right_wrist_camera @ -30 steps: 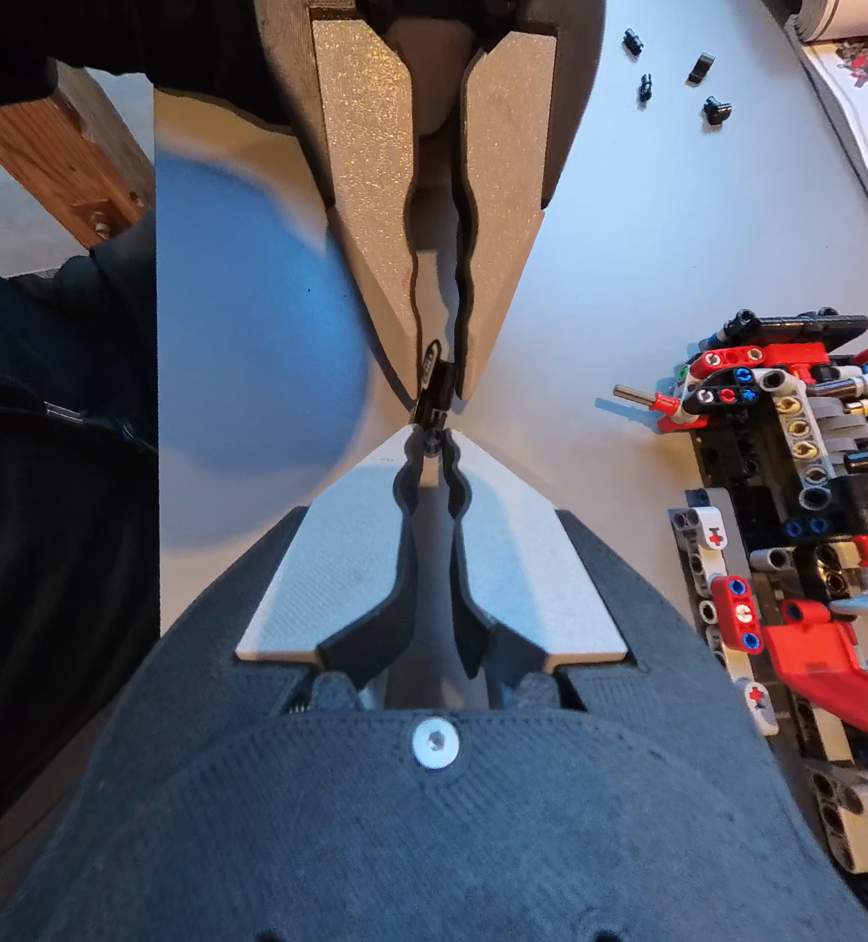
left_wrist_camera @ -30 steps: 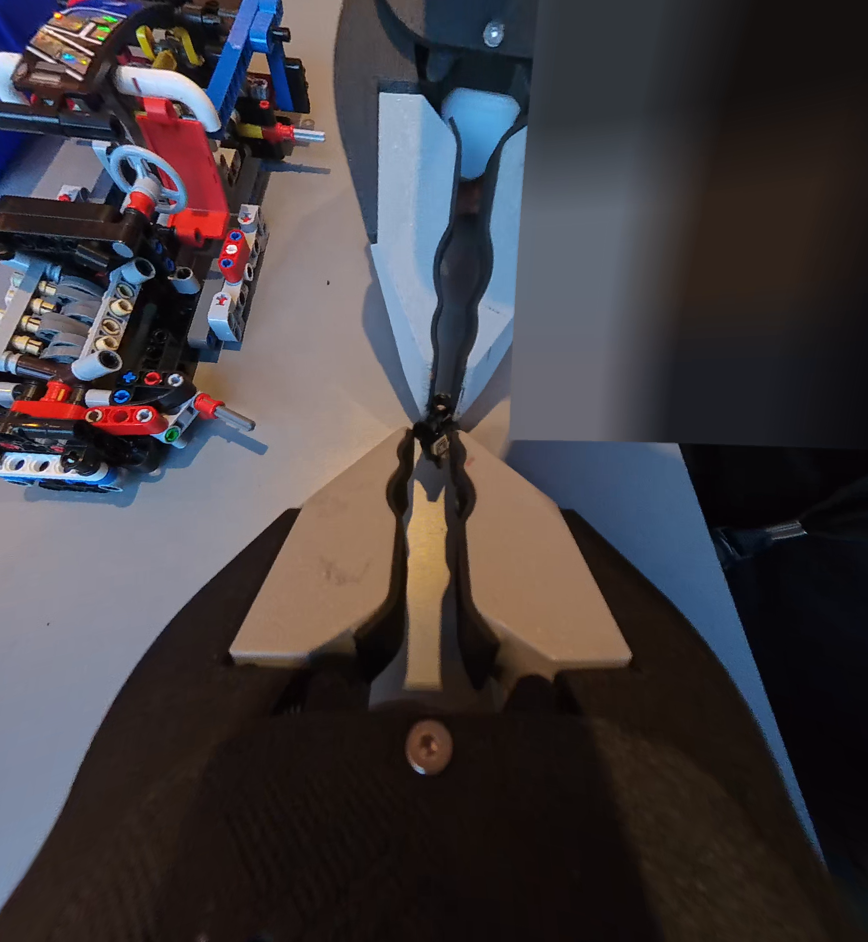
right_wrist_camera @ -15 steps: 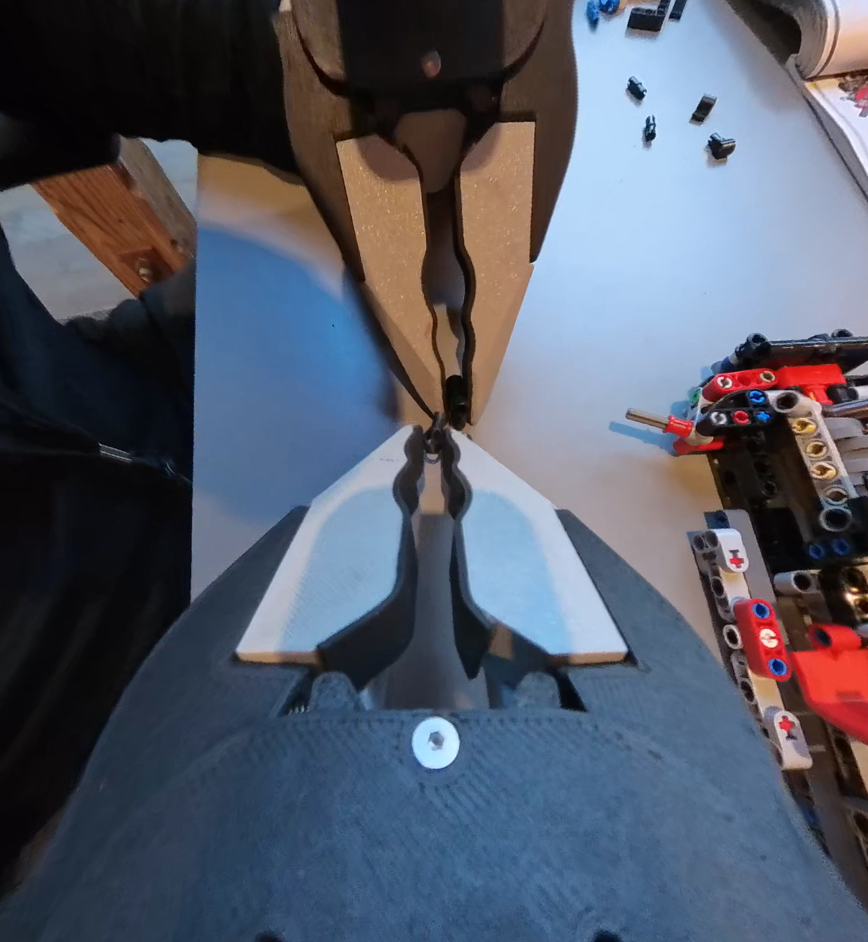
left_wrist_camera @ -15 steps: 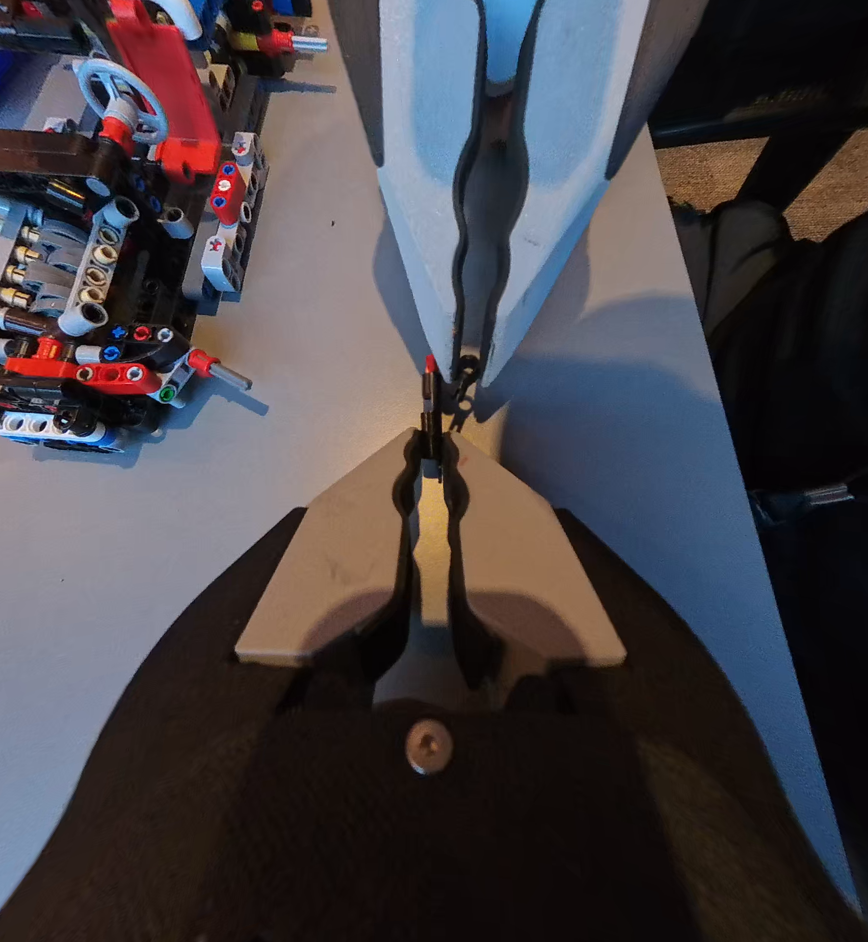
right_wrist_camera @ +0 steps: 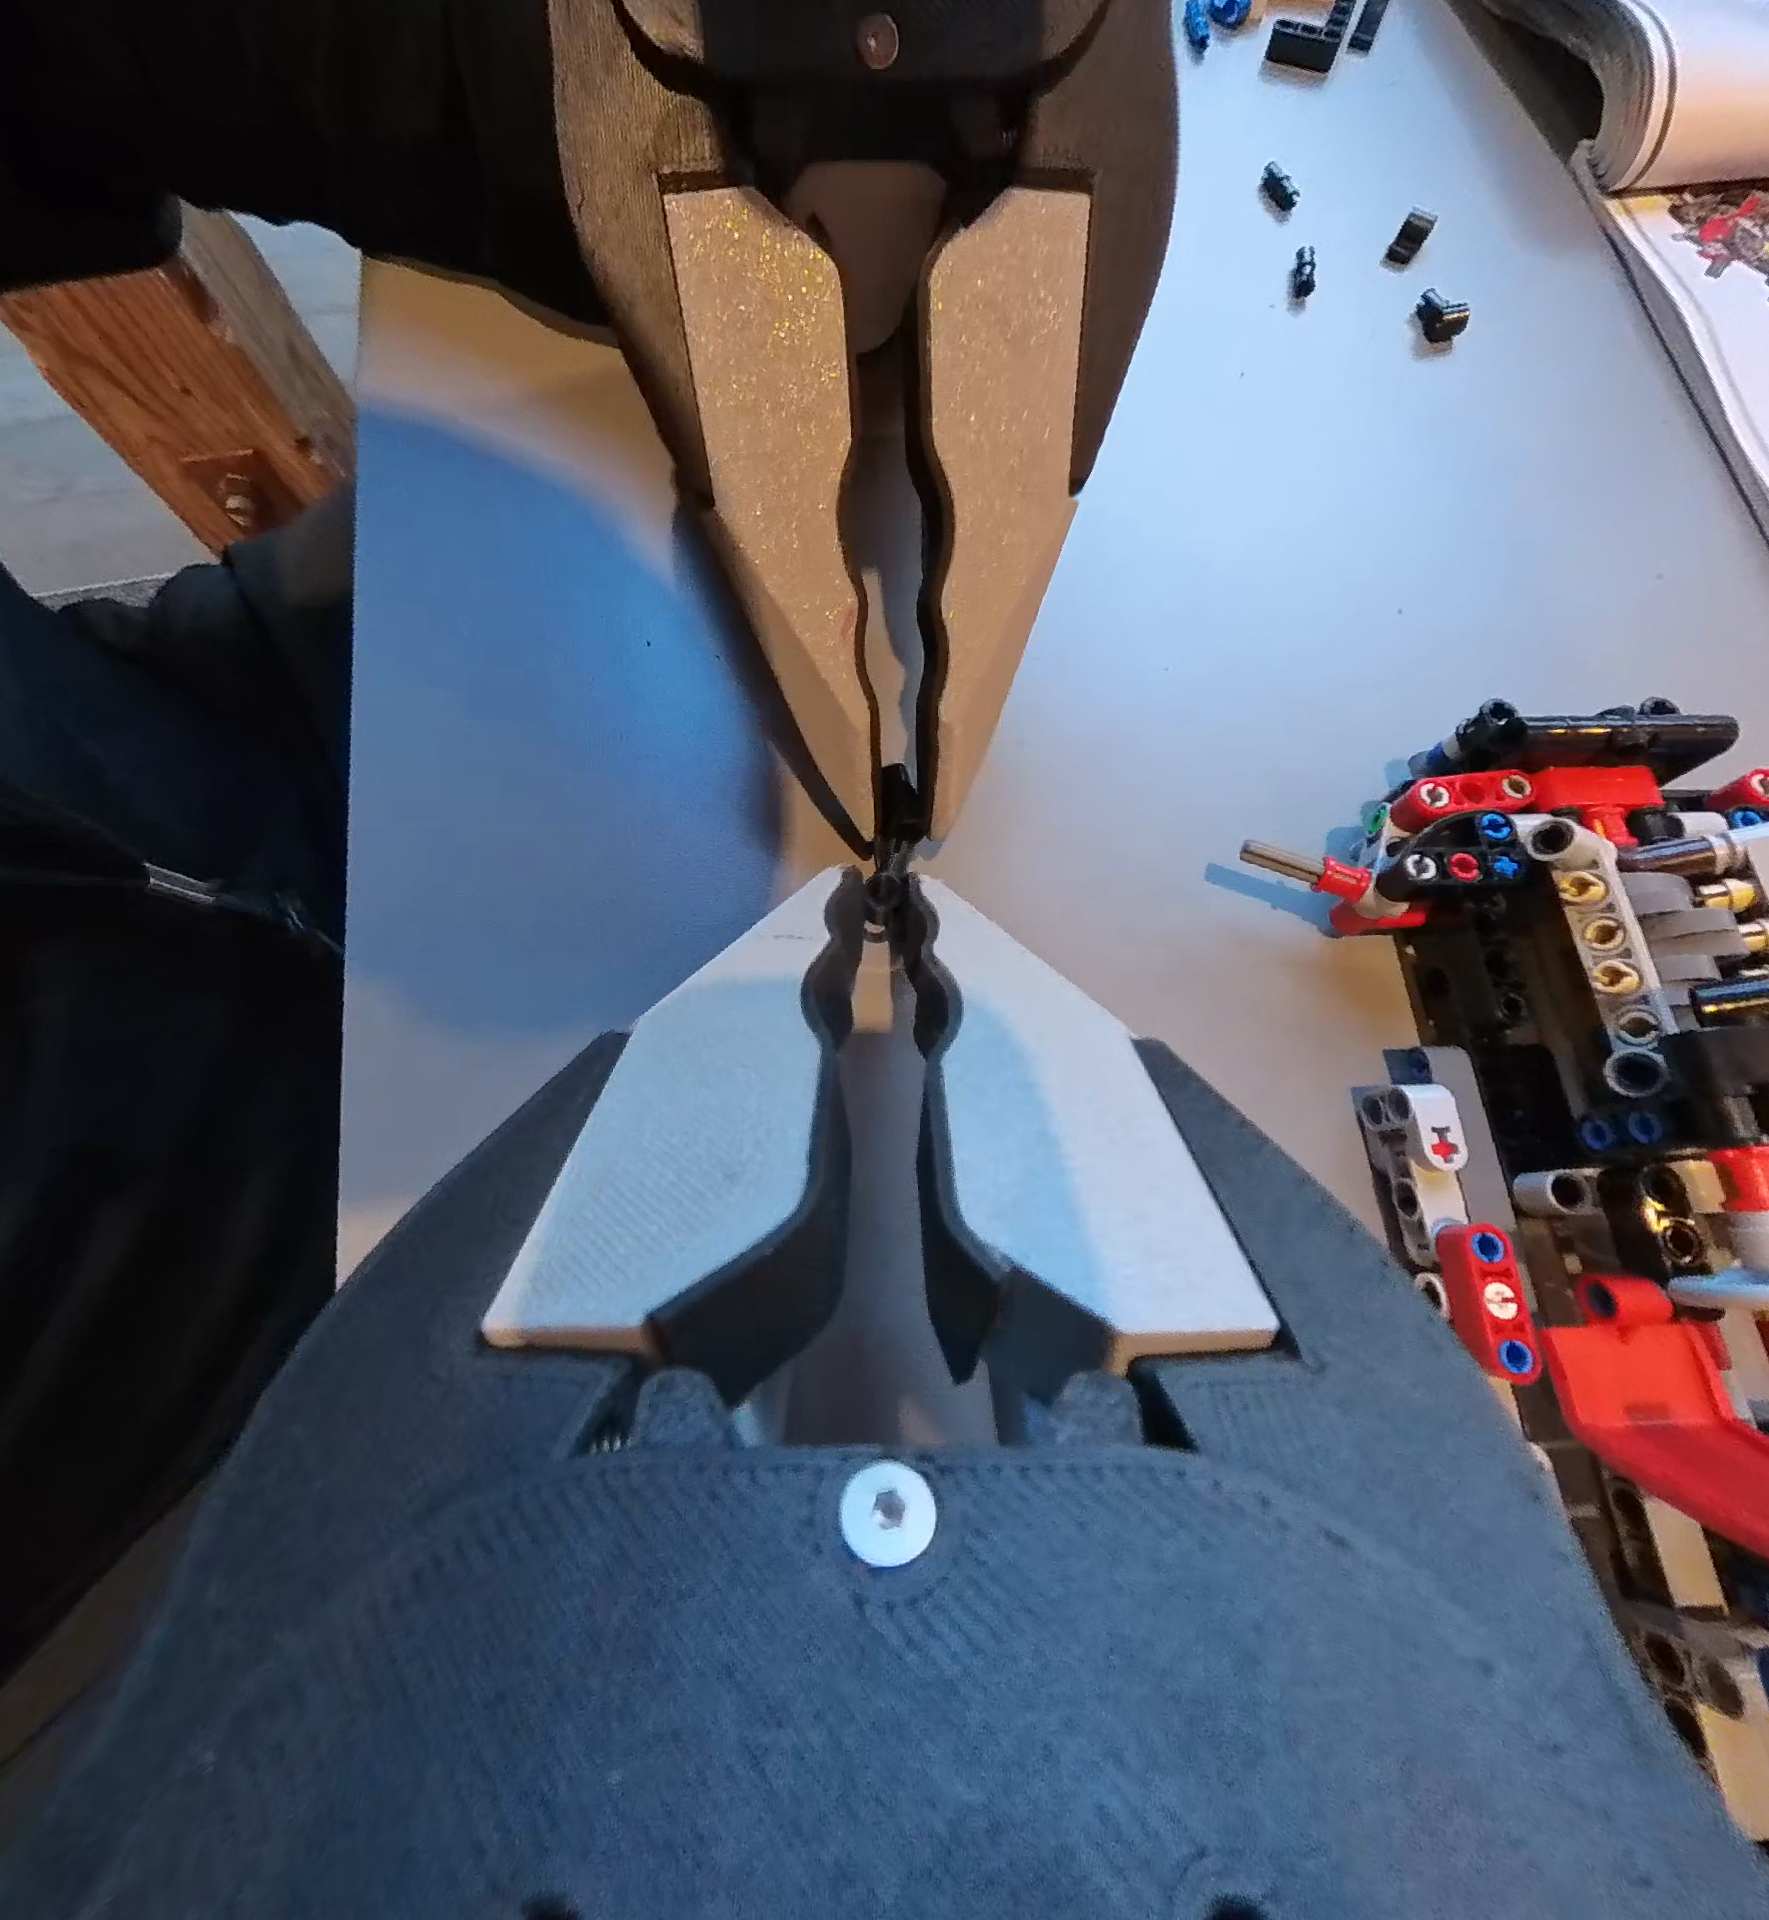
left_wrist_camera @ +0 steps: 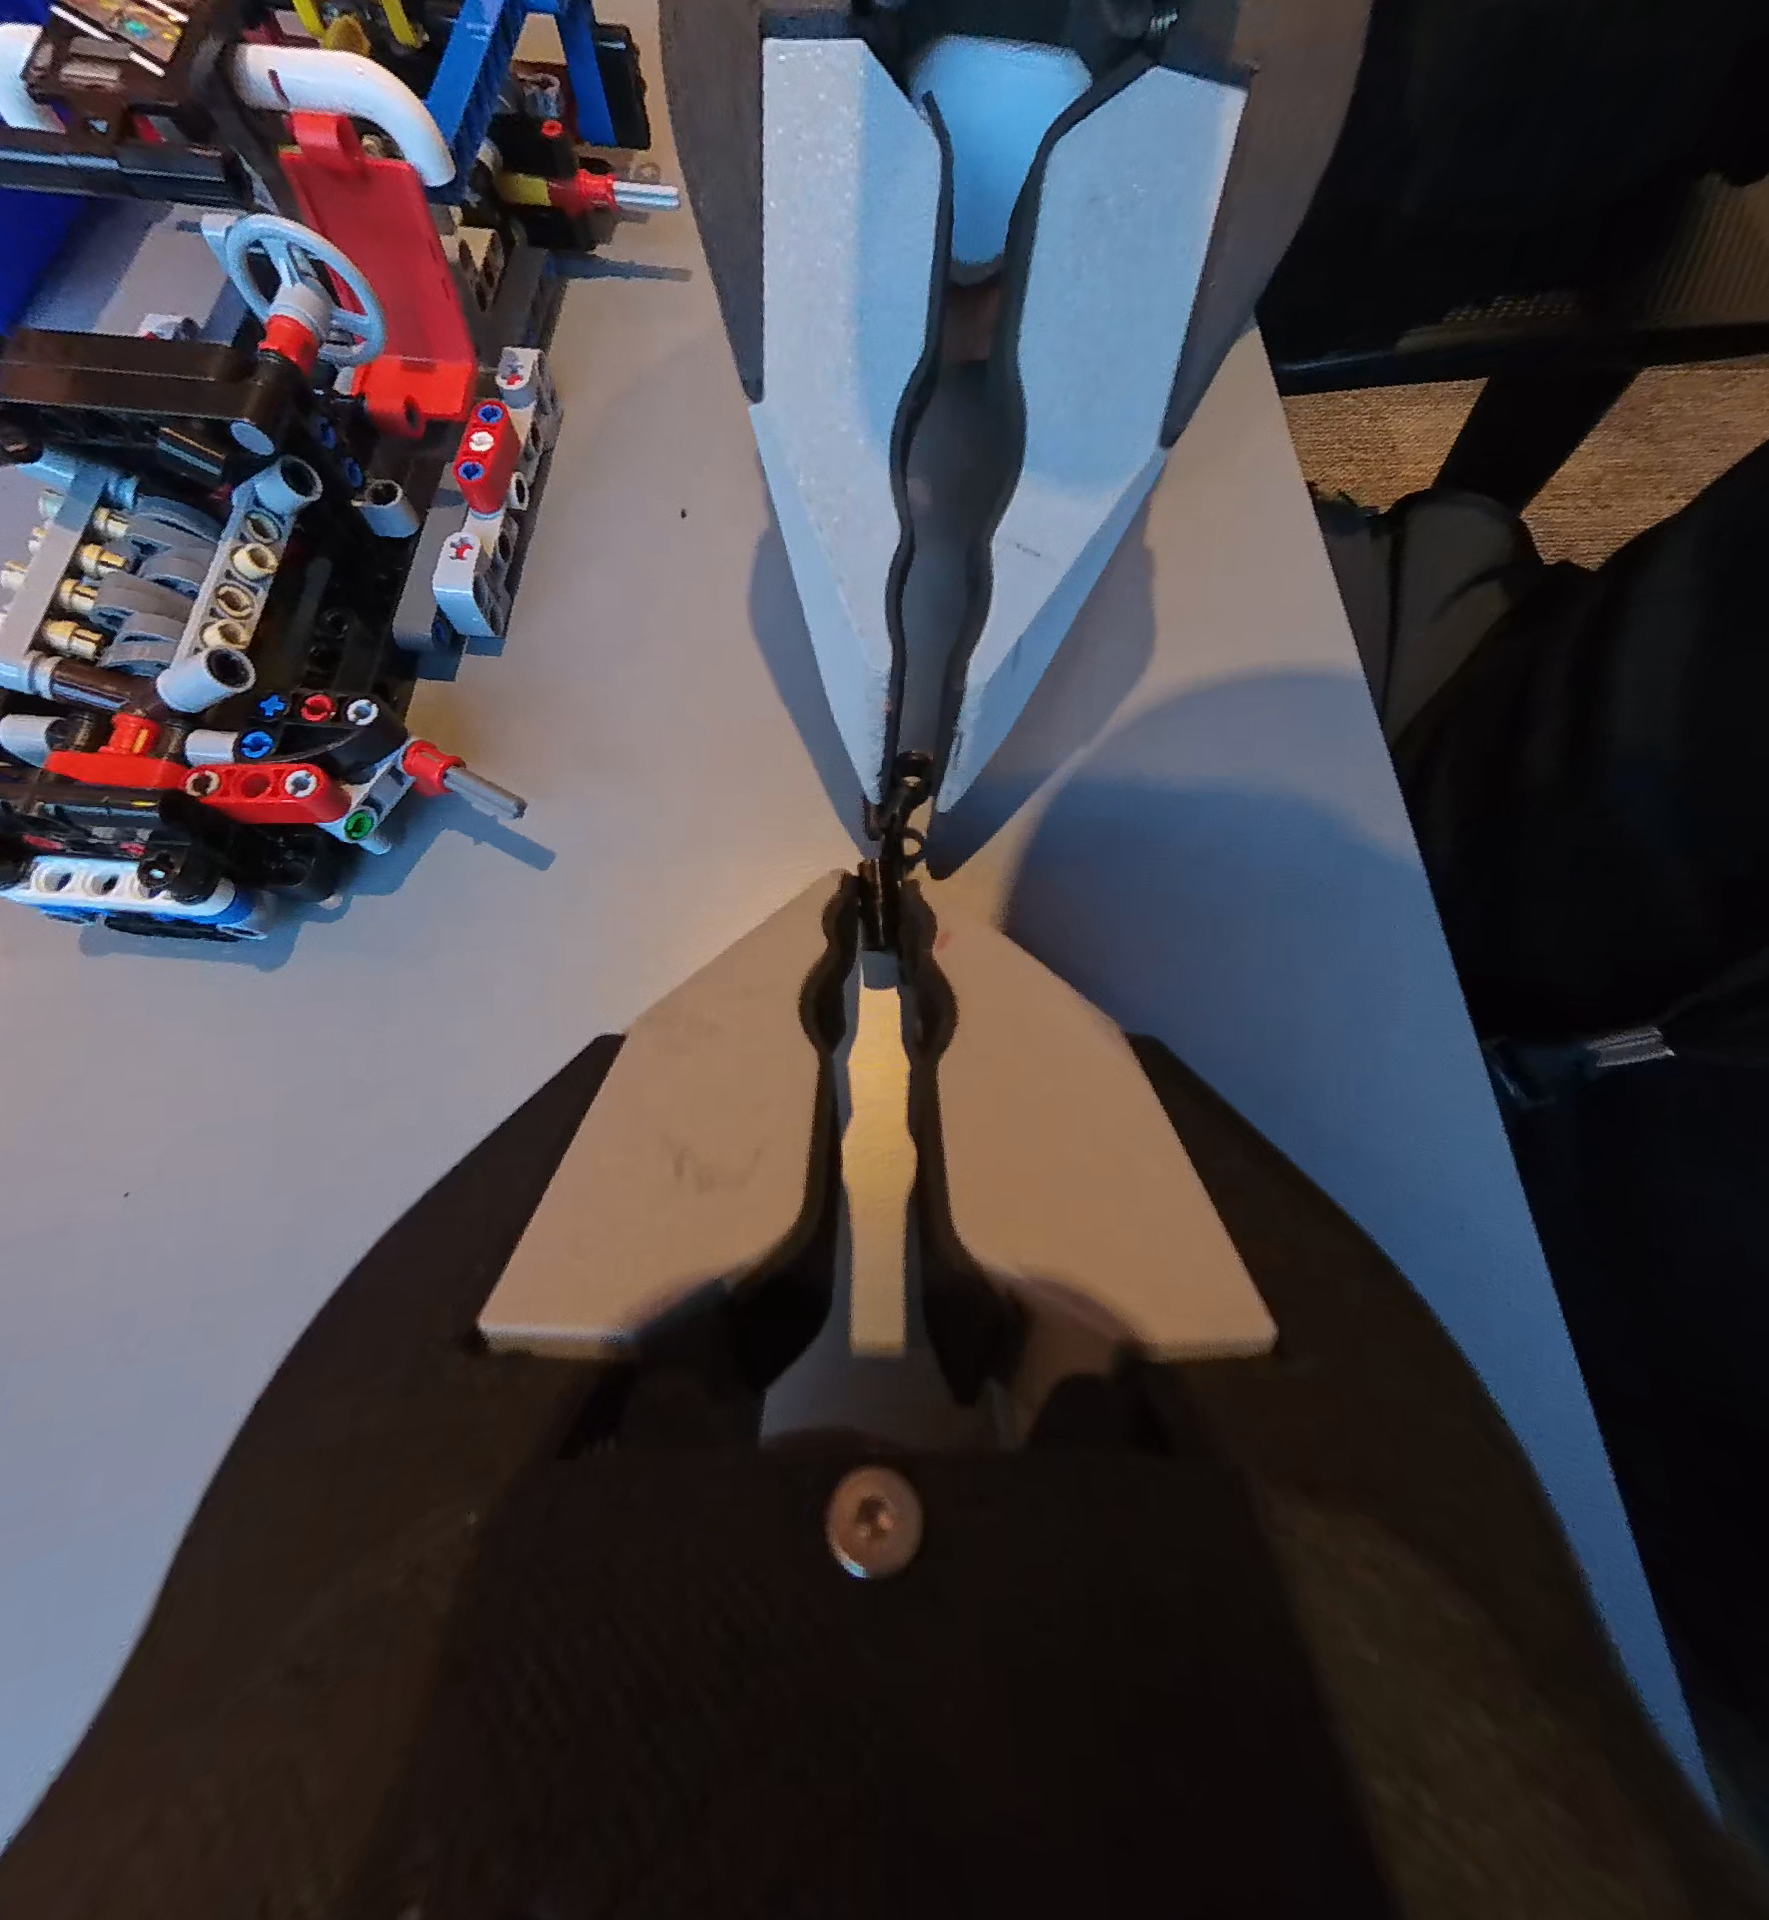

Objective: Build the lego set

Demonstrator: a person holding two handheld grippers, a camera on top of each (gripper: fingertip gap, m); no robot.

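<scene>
My left gripper (left_wrist_camera: pixel 878 914) and my right gripper (right_wrist_camera: pixel 885 904) face each other tip to tip above the grey table near its edge. Each is shut on a small black lego piece, and the two pieces (left_wrist_camera: pixel 895 831) touch between the tips; they also show in the right wrist view (right_wrist_camera: pixel 890 831). In the left wrist view the right gripper (left_wrist_camera: pixel 906 774) hangs opposite from the top. In the right wrist view the left gripper (right_wrist_camera: pixel 895 805) does the same. The half-built lego car (left_wrist_camera: pixel 215 520) in red, black, grey and blue stands on the table to the left, and shows at the right in the right wrist view (right_wrist_camera: pixel 1607 1039).
Several small loose black and blue pieces (right_wrist_camera: pixel 1358 239) lie on the table (right_wrist_camera: pixel 1275 520) at the back. An open instruction booklet (right_wrist_camera: pixel 1753 260) lies at the far right. The table's edge (left_wrist_camera: pixel 1399 831) runs close beside the grippers. A wooden leg (right_wrist_camera: pixel 184 395) and dark clothing are beyond it. Less than 4 cm separates the two grippers' tips.
Both grippers stayed shut, tip to tip. The two black pieces, offset side by side half a second ago, now line up end to end. The views shifted slightly.
</scene>
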